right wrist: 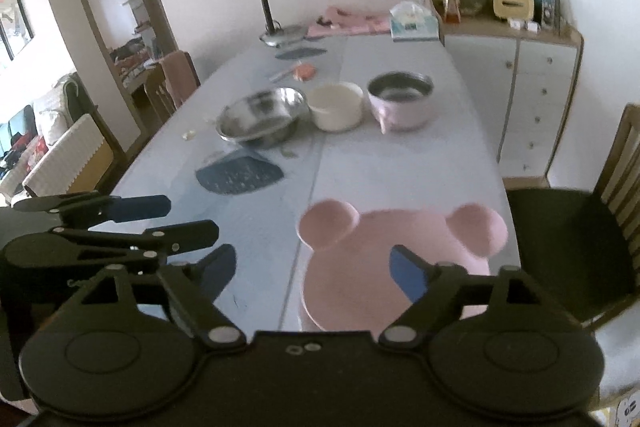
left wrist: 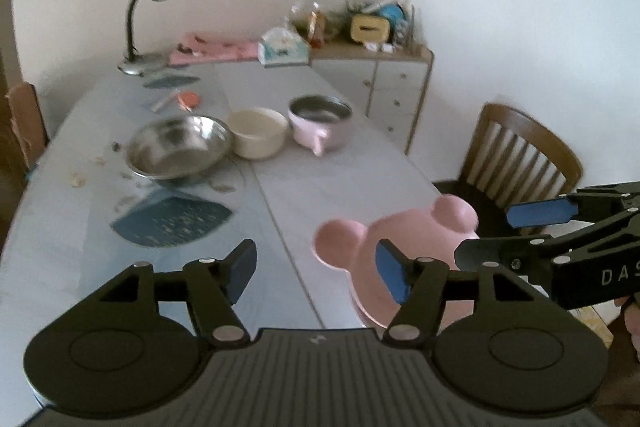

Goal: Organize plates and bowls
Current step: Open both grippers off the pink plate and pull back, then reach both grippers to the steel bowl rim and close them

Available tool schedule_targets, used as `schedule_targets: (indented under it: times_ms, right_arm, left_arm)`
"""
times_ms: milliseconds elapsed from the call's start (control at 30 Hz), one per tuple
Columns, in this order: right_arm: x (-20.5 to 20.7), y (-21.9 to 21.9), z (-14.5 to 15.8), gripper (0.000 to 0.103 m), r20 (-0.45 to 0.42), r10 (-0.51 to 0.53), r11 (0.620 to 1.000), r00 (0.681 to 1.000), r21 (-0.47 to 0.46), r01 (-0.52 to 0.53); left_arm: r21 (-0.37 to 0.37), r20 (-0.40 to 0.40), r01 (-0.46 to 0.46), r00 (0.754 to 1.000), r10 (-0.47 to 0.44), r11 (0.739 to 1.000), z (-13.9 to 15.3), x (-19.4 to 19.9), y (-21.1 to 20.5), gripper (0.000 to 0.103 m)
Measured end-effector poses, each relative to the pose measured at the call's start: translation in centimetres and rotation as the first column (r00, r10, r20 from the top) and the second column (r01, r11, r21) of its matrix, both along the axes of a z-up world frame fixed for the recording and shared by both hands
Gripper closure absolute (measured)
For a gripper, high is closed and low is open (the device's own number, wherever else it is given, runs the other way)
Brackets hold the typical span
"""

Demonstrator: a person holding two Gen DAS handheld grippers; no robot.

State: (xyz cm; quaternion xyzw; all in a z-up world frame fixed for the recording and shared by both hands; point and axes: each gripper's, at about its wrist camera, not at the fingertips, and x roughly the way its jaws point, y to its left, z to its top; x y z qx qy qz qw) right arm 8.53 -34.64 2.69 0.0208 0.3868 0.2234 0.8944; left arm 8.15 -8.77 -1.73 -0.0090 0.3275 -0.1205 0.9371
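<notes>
A pink bear-shaped plate point(left wrist: 420, 227) point(right wrist: 380, 239) lies flat near the table's front right edge. My left gripper point(left wrist: 316, 267) hovers above the table just left of it, open, with nothing between its pads. My right gripper point(right wrist: 312, 267) is also open and empty. Its right finger overlaps the plate in its own view, and neither pad presses on it. Each gripper shows at the side of the other's view: the right one's blue pad point(left wrist: 540, 213) and the left one's finger point(right wrist: 140, 205). Farther back, a steel bowl point(left wrist: 180, 147) point(right wrist: 262, 117), a cream bowl point(left wrist: 260, 131) point(right wrist: 336, 105) and a lilac steel-lined pot point(left wrist: 320, 123) point(right wrist: 400, 99) stand in a row.
A blue placemat point(left wrist: 172, 219) point(right wrist: 240, 173) lies left of the plate. A desk lamp point(left wrist: 156, 11), pink cloth and a tissue box sit at the table's far end. A wooden chair point(left wrist: 520, 155) and a white drawer cabinet point(right wrist: 532, 87) stand on the right.
</notes>
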Motion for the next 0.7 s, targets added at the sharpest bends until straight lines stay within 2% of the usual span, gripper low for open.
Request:
schedule_targets:
  times_ms: [67, 233, 467, 700]
  right_arm:
    - [0.0, 1.1, 0.5, 0.012, 0.021, 0.005, 1.000, 1.000, 0.000, -0.005]
    - [0.1, 3.6, 1.8, 0.001, 0.078, 0.005, 1.000, 0.997, 0.004, -0.005]
    - [1.4, 7.1, 2.5, 0.000, 0.117, 0.004, 1.000, 0.993, -0.003, -0.004]
    - [4.8, 9.3, 2.2, 0.000, 0.111, 0.012, 1.000, 0.994, -0.006, -0.011]
  left_arm:
    - [0.002, 0.022, -0.029, 0.999, 0.029, 1.000, 0.5, -0.1, 1.1, 0.027]
    - [-0.008, 0.065, -0.091, 0.994, 0.091, 0.996, 1.8, -0.1, 3.8, 0.025]
    - [-0.015, 0.093, -0.176, 0.980, 0.176, 0.984, 2.7, 1.0, 6.8, 0.022]
    - [-0.005, 0.109, -0.248, 0.963, 0.247, 0.969, 3.0, 4.8, 9.5, 0.015]
